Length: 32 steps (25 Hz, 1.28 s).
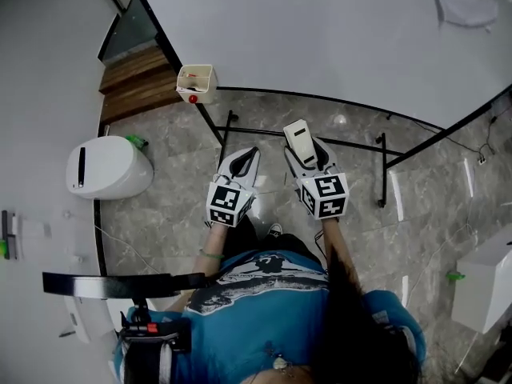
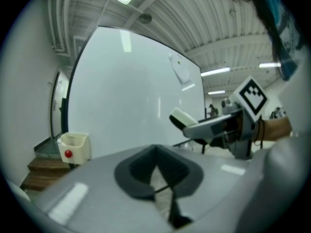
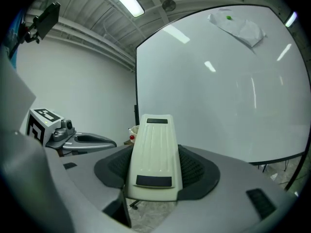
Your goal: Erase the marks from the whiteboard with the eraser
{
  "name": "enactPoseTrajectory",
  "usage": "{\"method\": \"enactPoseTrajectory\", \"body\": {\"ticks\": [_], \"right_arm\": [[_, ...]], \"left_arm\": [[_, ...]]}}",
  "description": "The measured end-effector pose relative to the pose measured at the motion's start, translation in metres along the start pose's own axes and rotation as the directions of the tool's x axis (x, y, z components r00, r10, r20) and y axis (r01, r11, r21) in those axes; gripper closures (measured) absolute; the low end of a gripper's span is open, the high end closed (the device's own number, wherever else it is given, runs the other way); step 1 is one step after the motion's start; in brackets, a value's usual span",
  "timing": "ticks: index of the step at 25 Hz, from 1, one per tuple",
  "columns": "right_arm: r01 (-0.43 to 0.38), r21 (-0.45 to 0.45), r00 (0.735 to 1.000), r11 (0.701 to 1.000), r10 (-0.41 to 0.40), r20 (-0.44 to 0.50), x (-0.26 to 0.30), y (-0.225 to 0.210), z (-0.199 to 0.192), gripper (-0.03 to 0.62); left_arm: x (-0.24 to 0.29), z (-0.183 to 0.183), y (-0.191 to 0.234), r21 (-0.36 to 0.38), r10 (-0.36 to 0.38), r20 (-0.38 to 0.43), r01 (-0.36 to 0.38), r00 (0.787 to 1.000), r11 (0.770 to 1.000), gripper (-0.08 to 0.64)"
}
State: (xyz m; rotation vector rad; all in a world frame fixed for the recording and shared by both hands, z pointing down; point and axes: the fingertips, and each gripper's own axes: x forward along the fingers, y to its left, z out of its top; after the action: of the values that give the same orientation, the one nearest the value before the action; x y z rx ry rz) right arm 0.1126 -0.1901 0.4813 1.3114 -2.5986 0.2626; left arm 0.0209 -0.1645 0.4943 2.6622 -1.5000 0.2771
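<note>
The whiteboard (image 1: 320,30) fills the top of the head view, and I make out no clear pen marks on it. A pale sheet or smear (image 3: 238,28) with a green dot sits near its upper corner. My right gripper (image 1: 308,154) is shut on the cream eraser (image 1: 301,144), which sticks out forward between the dark pads (image 3: 197,171) and stays short of the board. My left gripper (image 1: 244,160) is beside it on the left, shut with nothing held. From the left gripper view the eraser (image 2: 182,118) shows at the right, in front of the board (image 2: 131,91).
A small cream holder (image 1: 196,82) with a red item hangs at the board's lower left corner. The board's black stand bars (image 1: 320,138) cross the marble floor ahead. Wooden steps (image 1: 140,78) and a white rounded bin (image 1: 108,166) are at the left, a white box (image 1: 488,282) at the right.
</note>
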Motion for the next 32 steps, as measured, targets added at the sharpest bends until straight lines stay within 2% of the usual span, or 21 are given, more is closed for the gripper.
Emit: {"method": "enactPoseTrajectory", "body": {"ticks": [4,8,12,17,19,23,27,29,32], "right_arm": [[0.002,-0.068,1.0,0.998,-0.001,0.015,0.011,-0.002,0.013,0.328],[0.062,-0.188,0.997,0.98,-0.054,0.047,0.013,-0.013,0.034,0.33],[0.114,-0.244,0.99,0.963,-0.091,0.103,0.012,-0.025,0.06,0.329],[0.147,-0.34,0.983,0.929,-0.1,0.152,0.077,-0.025,0.106,0.328],[0.17,-0.409,0.978,0.896,-0.103,0.181,0.102,-0.021,0.126,0.328],[0.231,-0.539,0.964,0.81,-0.116,0.239,0.142,-0.009,0.161,0.33],[0.288,-0.622,0.947,0.728,-0.117,0.3,0.181,0.002,0.192,0.329],[0.314,-0.667,0.939,0.676,-0.119,0.322,0.201,0.007,0.2,0.33],[0.33,-0.747,0.94,0.577,-0.124,0.319,0.235,0.006,0.196,0.33]], "left_arm": [[0.009,0.002,0.012,-0.008,0.003,-0.007,-0.003,1.0,1.0,0.568],[0.019,0.008,0.014,0.001,-0.008,-0.003,0.008,1.0,1.0,0.568],[0.026,0.018,0.01,0.017,-0.029,0.01,0.029,1.0,0.999,0.568],[0.052,0.026,0.064,0.017,-0.045,0.022,0.044,0.999,0.999,0.568],[0.059,0.03,0.084,0.021,-0.048,0.027,0.048,0.998,0.999,0.568],[0.067,0.039,0.112,0.025,-0.045,0.046,0.044,0.998,0.999,0.568],[0.073,0.042,0.133,0.018,-0.047,0.055,0.046,0.997,0.999,0.568],[0.078,0.041,0.144,0.01,-0.048,0.053,0.048,0.997,0.999,0.568],[0.092,0.037,0.156,0.001,-0.064,0.051,0.064,0.997,0.998,0.568]]}}
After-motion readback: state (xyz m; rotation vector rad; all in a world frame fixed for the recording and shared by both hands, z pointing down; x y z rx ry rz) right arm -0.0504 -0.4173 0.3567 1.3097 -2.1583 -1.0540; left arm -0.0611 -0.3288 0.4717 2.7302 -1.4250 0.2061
